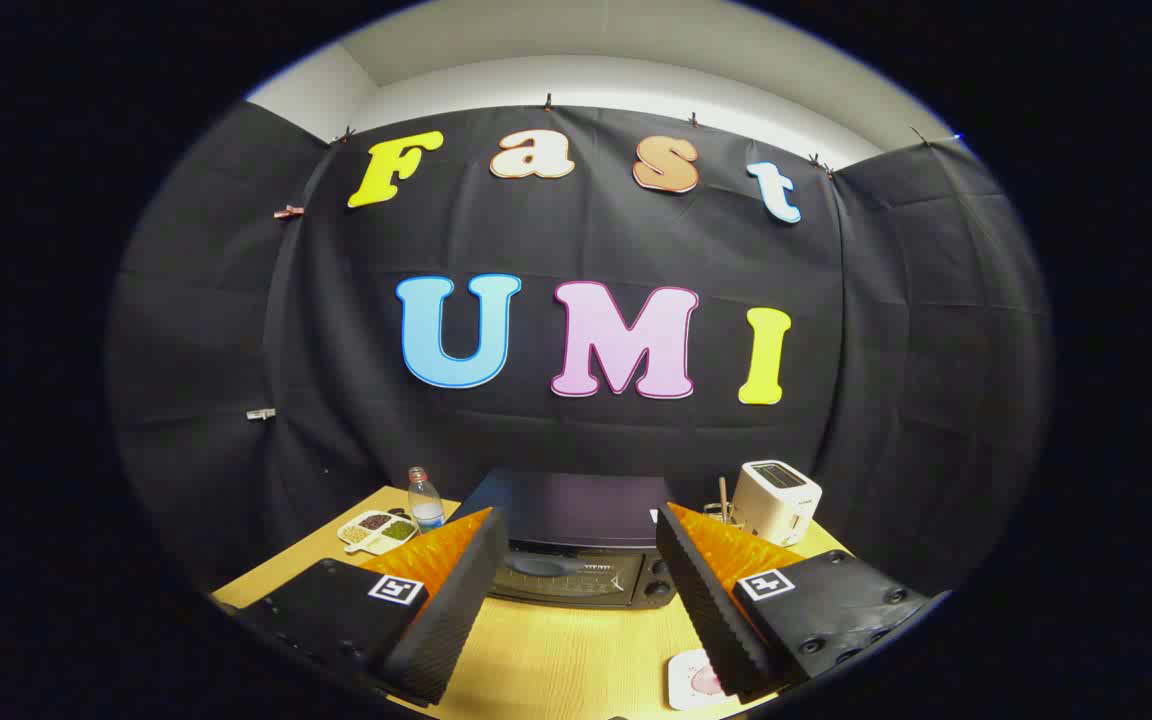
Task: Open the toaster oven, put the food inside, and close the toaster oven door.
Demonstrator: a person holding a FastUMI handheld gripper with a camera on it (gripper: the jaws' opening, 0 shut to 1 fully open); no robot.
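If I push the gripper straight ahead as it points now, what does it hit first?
Most likely the toaster oven, its door shut, centred beyond the open gripper. Only bare table lies between; depth is hard to judge.

Black cloth wall [576, 250] – pale wooden table [556, 655] – white ceiling [596, 50]

Claw [576, 590]: ridged fingers, square tag markers on black screwed mounts.
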